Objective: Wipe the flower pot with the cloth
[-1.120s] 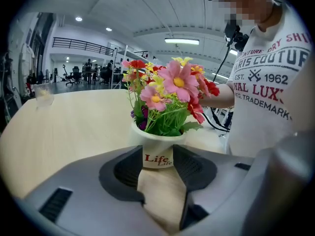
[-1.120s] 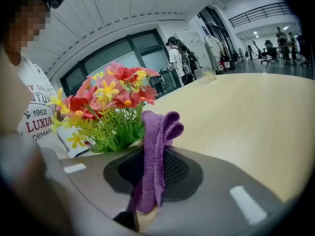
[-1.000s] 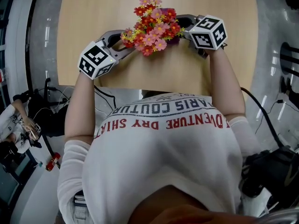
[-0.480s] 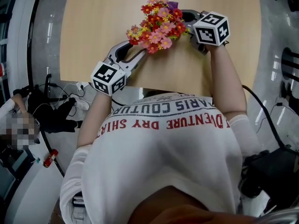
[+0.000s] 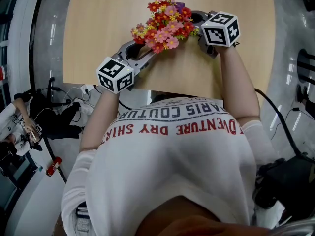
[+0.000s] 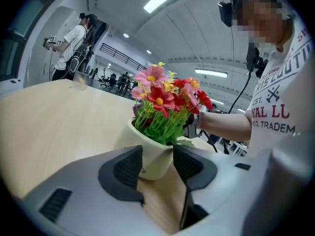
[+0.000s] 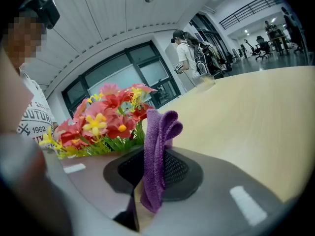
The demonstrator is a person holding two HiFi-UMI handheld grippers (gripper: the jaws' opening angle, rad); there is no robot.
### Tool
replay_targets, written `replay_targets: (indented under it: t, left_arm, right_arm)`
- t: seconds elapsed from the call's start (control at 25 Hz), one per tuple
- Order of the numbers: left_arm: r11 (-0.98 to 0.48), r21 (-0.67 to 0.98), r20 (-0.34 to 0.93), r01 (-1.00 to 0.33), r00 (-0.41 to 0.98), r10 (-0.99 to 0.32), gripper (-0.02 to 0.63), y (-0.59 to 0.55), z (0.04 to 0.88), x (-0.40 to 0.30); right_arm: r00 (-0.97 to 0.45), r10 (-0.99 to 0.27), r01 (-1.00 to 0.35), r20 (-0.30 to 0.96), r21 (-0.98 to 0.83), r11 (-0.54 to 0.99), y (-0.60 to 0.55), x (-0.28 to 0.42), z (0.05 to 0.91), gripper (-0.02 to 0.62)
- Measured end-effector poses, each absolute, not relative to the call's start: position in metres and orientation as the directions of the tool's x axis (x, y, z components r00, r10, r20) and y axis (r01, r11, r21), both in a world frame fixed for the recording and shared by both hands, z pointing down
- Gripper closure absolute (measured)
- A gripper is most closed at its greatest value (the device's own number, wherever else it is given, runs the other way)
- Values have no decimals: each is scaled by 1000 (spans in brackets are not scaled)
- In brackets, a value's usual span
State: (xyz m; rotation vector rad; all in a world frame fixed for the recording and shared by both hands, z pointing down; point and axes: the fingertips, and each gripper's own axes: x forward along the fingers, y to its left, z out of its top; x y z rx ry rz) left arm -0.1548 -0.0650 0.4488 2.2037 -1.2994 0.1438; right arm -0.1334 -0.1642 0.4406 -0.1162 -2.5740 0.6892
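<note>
A cream flower pot (image 6: 153, 154) of red, pink and yellow flowers (image 5: 165, 21) stands near the front edge of the wooden table (image 5: 98, 14). In the head view the blooms hide the pot. My left gripper (image 6: 157, 162) comes in from the front left, and its two dark pads press on the pot's lower sides. My right gripper (image 7: 150, 173) is at the pot's right side, shut on a folded purple cloth (image 7: 157, 146). The cloth sticks up between its pads, next to the flowers (image 7: 106, 117). A bit of the purple cloth (image 5: 181, 6) shows behind the blooms.
A clear cup (image 6: 78, 80) stands far off on the table, with a person (image 6: 74, 43) standing beyond it. The table's front edge runs just below my grippers. Cables and a seated person (image 5: 19, 127) are on the floor at the left.
My left gripper has swung from the pot's left side round toward its front and rolled over. The flowers have shifted slightly up and right. The right gripper has hardly moved.
</note>
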Motion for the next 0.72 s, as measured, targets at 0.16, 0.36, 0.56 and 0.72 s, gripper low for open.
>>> replay_targets:
  t: [0.16,0.36,0.56,0.72]
  left_arm:
    - [-445,401,384,-801,588,-712,411,-65,452,-159]
    - [-559,393,412,-730,684,-602,411,-66,452,-152]
    - [-657,385,452,-649,753,-479,411,-71,453,-145]
    - [-723,382,485,-575,791,-372,411,-76,454,-137]
  right_arm:
    - [-890,178,-58,420,-493,868,-161,-131,442,532]
    - [-892,152,-83,425,-486,870,-155,-112,442,532]
    - [-894,130,-106,429,-484,869,-151,-94,442,532]
    - [-891,122,-119,438,-484,867,-147,-80,443,532]
